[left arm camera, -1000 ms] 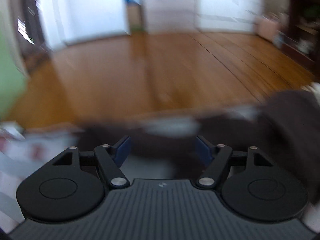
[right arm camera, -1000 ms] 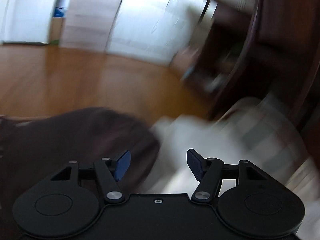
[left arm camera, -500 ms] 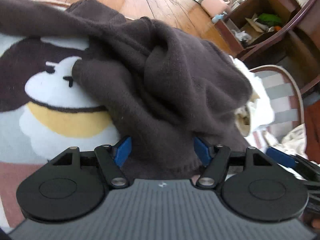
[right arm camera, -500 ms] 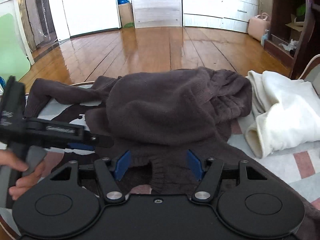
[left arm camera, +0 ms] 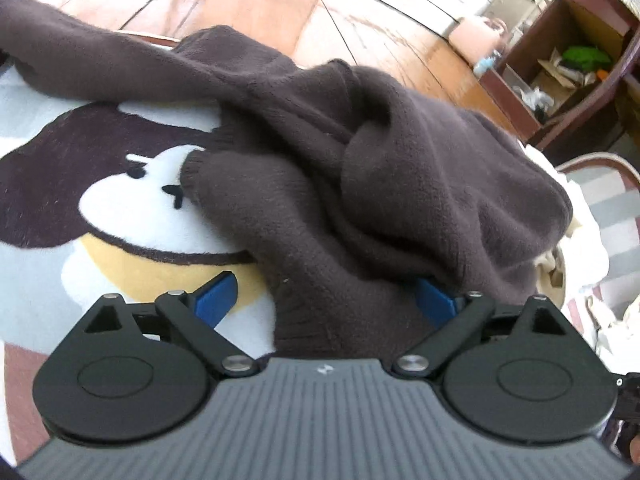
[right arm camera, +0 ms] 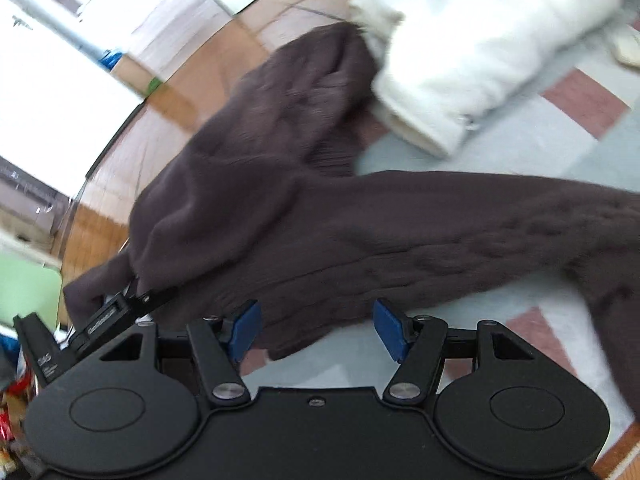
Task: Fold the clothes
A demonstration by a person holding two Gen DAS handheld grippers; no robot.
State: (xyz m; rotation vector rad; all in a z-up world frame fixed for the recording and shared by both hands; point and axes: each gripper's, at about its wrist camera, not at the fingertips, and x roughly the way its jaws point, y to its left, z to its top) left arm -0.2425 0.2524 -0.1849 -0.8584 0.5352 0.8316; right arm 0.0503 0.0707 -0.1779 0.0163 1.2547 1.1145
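While the crumpled dark brown knitted sweater (left arm camera: 360, 184) lies on a pale cartoon-print rug (left arm camera: 132, 264) over wooden flooring (left arm camera: 256, 4), the left tongs (left arm camera: 326, 300) are closing around its hem, presumably to lift it. The right tongs (right arm camera: 316, 330) gape over another edge, gripping nothing.

Daylight fills both views, glaring off the wooden floor (left arm camera: 256, 4) beyond the brown sweater (left arm camera: 360, 184). The left wrist view is fairly sharp, while the right is motion-smeared, the white garment (right arm camera: 480, 48) overexposed. Fisheye curvature bends lines at the edges.
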